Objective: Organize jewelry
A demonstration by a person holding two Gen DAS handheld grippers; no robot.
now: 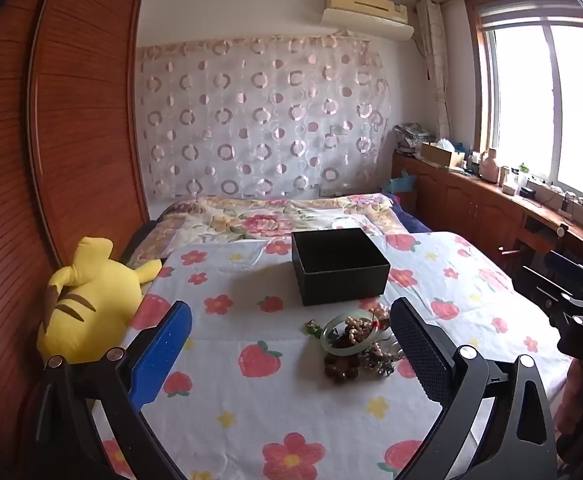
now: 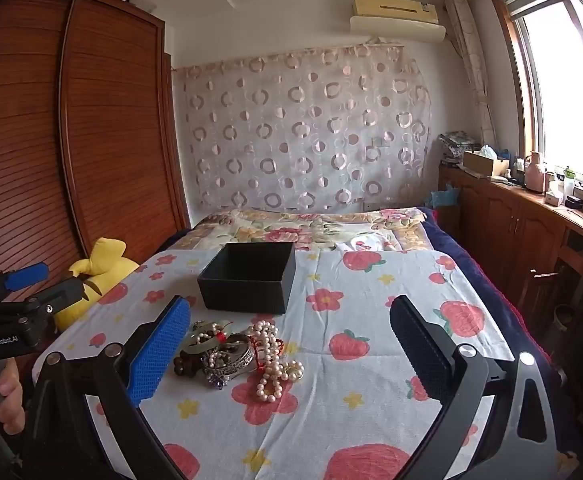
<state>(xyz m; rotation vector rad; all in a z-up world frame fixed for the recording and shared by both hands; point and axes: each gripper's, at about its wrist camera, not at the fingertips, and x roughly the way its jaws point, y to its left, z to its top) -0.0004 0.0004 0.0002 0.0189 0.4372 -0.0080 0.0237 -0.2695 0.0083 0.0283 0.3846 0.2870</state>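
A pile of jewelry lies on the strawberry-print cloth [image 1: 251, 400]: a pale green bangle [image 1: 349, 334], dark wooden beads [image 1: 341, 368] and pearls. In the right wrist view the pile shows a pearl necklace [image 2: 269, 354], a silver bangle [image 2: 231, 356] and the green bangle [image 2: 197, 344]. An open, empty black box [image 1: 339, 266] [image 2: 249, 276] stands just behind the pile. My left gripper [image 1: 291, 312] is open and empty, above and before the pile. My right gripper [image 2: 289, 308] is open and empty, with the pile near its left finger.
A yellow plush toy [image 1: 87, 300] [image 2: 99, 268] lies at the table's left edge by the wooden wardrobe [image 1: 71, 120]. A bed with a floral quilt [image 1: 275, 212] is behind. A wooden counter [image 2: 531, 216] with clutter runs under the window on the right.
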